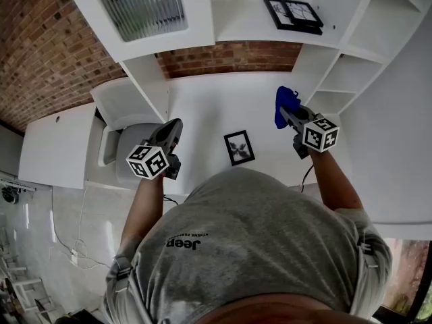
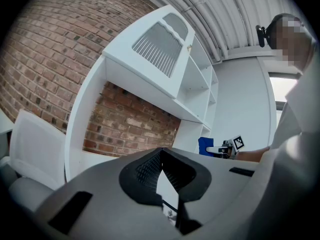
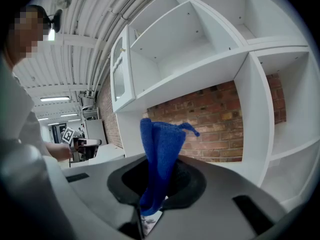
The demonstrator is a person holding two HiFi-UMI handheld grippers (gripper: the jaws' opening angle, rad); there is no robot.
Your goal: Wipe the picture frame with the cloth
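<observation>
A small black picture frame [image 1: 239,147] lies flat on the white desk [image 1: 209,106], between my two grippers. My right gripper [image 1: 289,112] hovers to the right of it, shut on a blue cloth [image 1: 284,104] that sticks up out of the jaws [image 3: 161,151]. In the right gripper view the gripper [image 3: 156,196] points at the brick wall. My left gripper [image 1: 175,128] hangs to the left of the frame, shut with nothing in it [image 2: 163,173]. In the left gripper view the right gripper [image 2: 223,149] and the cloth [image 2: 205,145] show at a distance.
A second, larger black frame [image 1: 293,13] lies on the shelf above the desk. A white cabinet with a slatted door [image 1: 143,5] hangs at the upper left, and open white shelves [image 1: 351,73] stand at the right. A white chair [image 1: 120,147] sits at the desk's left end.
</observation>
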